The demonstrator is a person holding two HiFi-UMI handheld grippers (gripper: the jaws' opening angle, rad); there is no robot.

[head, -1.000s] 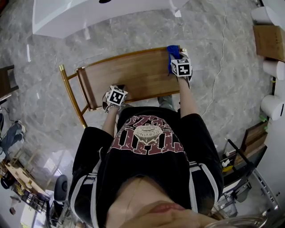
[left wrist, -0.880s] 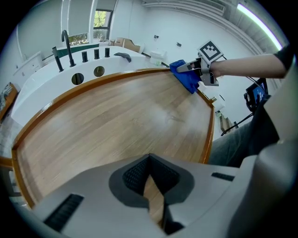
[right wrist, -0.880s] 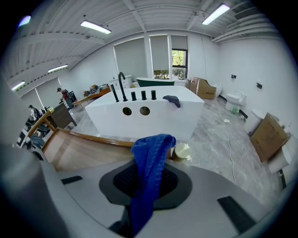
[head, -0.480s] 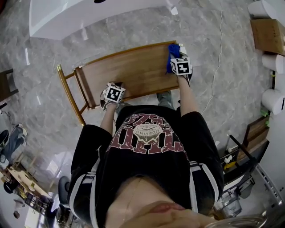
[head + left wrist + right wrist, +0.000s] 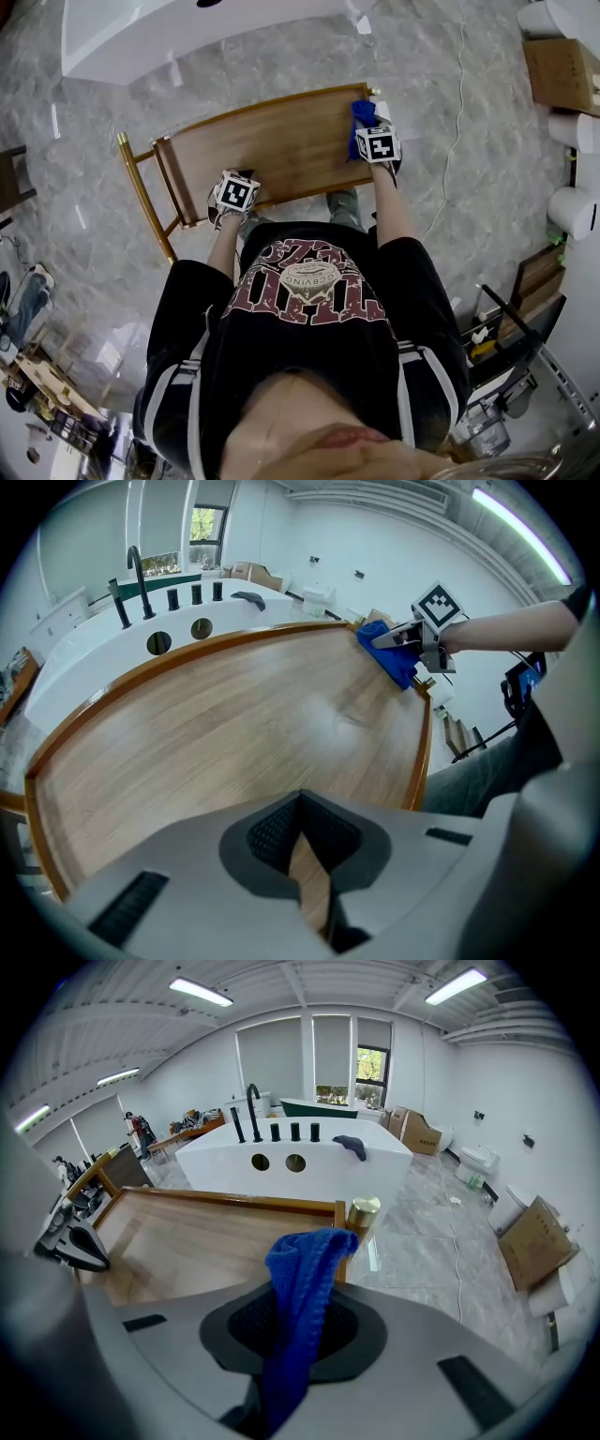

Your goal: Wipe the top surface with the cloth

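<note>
Right tool point(image 5: 296, 1326) pinches the blue cloth point(image 5: 304, 1265), which presses on the wooden bench point(image 5: 216, 724) at its right edge, just short of the far corner and its brass post cap point(image 5: 363, 1209). Compared with a second ago, the cloth has drawn back slightly from that corner toward the person. Left tool point(image 5: 305, 869) has its jaws pressed nearly together on nothing, with only a sliver of wood showing between them, and remains at the bench's near edge.
</note>
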